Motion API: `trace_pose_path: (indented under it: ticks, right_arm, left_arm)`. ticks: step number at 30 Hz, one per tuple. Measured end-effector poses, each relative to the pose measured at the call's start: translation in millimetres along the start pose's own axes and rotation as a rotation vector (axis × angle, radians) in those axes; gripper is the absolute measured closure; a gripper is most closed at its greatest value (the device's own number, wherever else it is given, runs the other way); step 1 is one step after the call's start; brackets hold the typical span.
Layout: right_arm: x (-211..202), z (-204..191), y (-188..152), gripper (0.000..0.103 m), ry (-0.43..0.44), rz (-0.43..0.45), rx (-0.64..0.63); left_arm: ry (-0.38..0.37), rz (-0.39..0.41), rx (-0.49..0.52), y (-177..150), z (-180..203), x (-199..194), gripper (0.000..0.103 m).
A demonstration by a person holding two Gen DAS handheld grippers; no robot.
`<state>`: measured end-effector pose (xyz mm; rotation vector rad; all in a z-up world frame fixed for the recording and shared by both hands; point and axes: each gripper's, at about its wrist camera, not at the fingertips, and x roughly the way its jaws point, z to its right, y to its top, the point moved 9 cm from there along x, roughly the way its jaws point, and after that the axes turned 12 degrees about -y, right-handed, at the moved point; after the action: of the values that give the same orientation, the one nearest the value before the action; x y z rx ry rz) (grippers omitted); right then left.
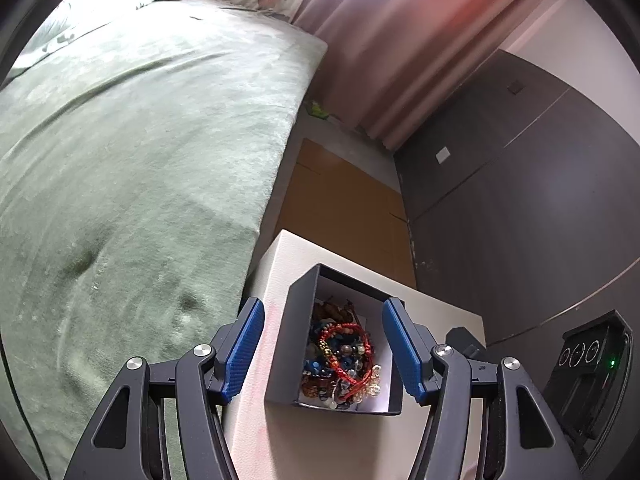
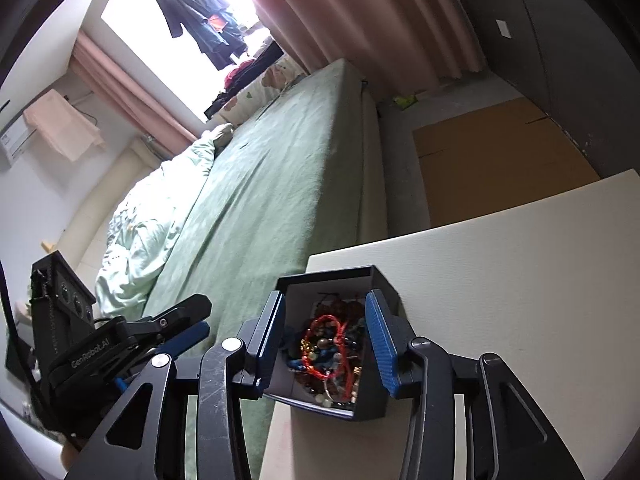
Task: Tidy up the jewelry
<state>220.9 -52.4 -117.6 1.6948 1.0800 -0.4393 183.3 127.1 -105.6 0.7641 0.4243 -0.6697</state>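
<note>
Near the bed-side edge of the white counter sits a small black box, lid off, with a heap of beaded bracelets piled loosely inside it: a red cord bracelet lies on top, over blue, gold, amber and clear beads. The left tool hangs above the box with its blue pads spread wide, one to either side of the box and holding nothing. The right tool is also open, and in its own view the pads stand close by the box's walls, though whether they touch the cardboard cannot be told from here (the fisheye bends everything near the lens). By the look of it, the sorting has hardly begun: the jewelry is all one tangled mass in the box, none laid out on the counter, and no trays or dividers are in sight. What remains, as far as can be judged, is nearly the whole job, namely drawing the pieces out one at a time and separating them; the knotted cords are likely to drag neighbours along. A green bed runs alongside the counter, with cardboard on the floor beyond.
</note>
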Motion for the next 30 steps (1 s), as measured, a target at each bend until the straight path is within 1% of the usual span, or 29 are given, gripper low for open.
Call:
trace_pose_path:
  ticks: [2,4,6,8,11,13,14,16,17,19,23,24,26,30]
  right_arm:
    - [-5.6,6.2,1.4,0.057,-0.016,0.006,0.004]
    - [-12.3,12.7,1.5,0.046,-0.022,0.009,0.016]
    - [-20.1,19.7,0.5,0.045,-0.048,0.012,0.02]
    - [-26.9,24.2,-1.2,0.044,-0.071,0.012,0.009]
    - [-38.0,29.4,-4.2,0.034,-0.096,0.005,-0.001]
    - [-44.3,34.1,-7.0,0.025,-0.108,0.0,0.0]
    - [-48.4,37.0,-8.5,0.024,-0.115,-0.001,0.0]
    - [-55.8,44.2,-13.0,0.016,-0.14,-0.009,-0.001]
    - [-59.2,46.6,-14.8,0.015,-0.147,-0.01,-0.002]
    - [-67.9,52.8,-18.3,0.009,-0.16,-0.007,-0.004]
    - [-88.4,65.7,-24.8,0.004,-0.193,0.008,-0.007]
    - [-93.3,69.0,-25.4,0.0,-0.201,0.012,-0.007]
    - [-102.3,74.5,-28.2,0.0,-0.224,0.024,-0.009]
    - [-116.6,80.3,-36.0,0.0,-0.247,0.023,-0.032]
  left_arm:
    - [0.001,-0.002,0.007,-2.3,4.5,0.4,0.04]
    - [0.003,-0.005,0.017,-4.7,8.0,0.5,0.038]
    - [0.012,-0.003,0.034,-8.6,13.4,-1.1,0.031]
    - [0.021,0.004,0.052,-12.0,18.1,-3.7,0.02]
    - [0.036,0.014,0.083,-18.1,28.1,-7.8,0.013]
    - [0.051,0.014,0.105,-23.3,34.6,-9.6,0.01]
    - [0.06,0.013,0.116,-26.4,37.4,-10.5,0.009]
    - [0.078,0.009,0.146,-33.8,43.8,-13.1,0.008]
    - [0.089,0.008,0.169,-38.7,48.1,-14.4,0.008]
    - [0.095,0.007,0.206,-45.8,54.3,-17.3,0.007]
    - [0.117,0.007,0.301,-64.1,72.9,-24.6,0.003]
    - [0.124,0.011,0.319,-66.8,76.5,-25.7,0.002]
    - [0.133,0.012,0.357,-73.8,84.7,-28.8,0.002]
    - [0.143,0.019,0.399,-83.8,96.4,-35.2,0.002]
